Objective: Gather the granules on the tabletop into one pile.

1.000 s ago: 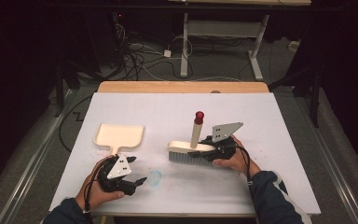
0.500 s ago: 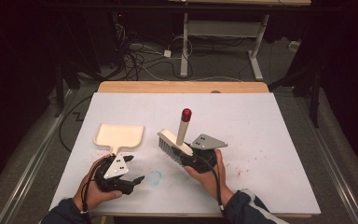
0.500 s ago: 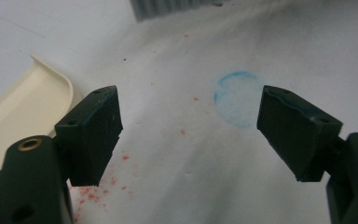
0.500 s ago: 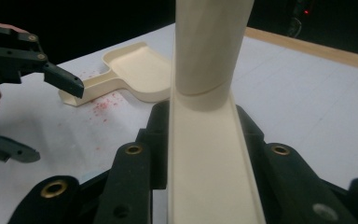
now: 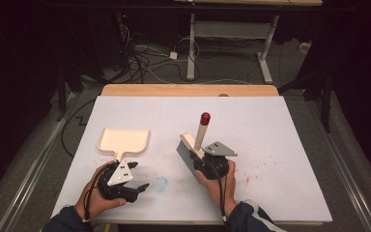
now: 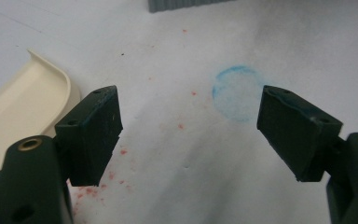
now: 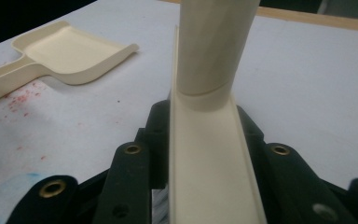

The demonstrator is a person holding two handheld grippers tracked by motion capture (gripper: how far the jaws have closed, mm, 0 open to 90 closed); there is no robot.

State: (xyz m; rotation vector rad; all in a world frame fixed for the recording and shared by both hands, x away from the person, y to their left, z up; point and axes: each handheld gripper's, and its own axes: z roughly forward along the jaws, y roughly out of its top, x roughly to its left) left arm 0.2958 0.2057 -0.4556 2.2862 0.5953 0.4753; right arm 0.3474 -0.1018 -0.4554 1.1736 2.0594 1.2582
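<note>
Worktop: A white sheet covers the worktop (image 5: 270, 125), with a bare wooden strip along its far edge and tangled cables on the floor beyond.
Dustpan: A cream dustpan (image 5: 124, 140) lies flat at near left, its handle pointing toward the left gripper.
Marks: Red specks (image 6: 121, 151) dot the sheet beside the dustpan handle; a faint blue ring (image 6: 237, 95) sits between the two grippers.
Brush: A cream hand brush (image 5: 193, 145) with grey bristles stands near centre, its red-tipped handle tilted up and away.
Left gripper: The left gripper (image 5: 125, 181) rests low on the worktop in the person's hand, jaws spread wide with nothing between them, the blue ring just ahead.
Right gripper: The right gripper (image 7: 200, 154) has its jaws closed on the brush's cream back, wrist angled inward.
Writing: None can be read; the grey plates look blank, though they are small.
</note>
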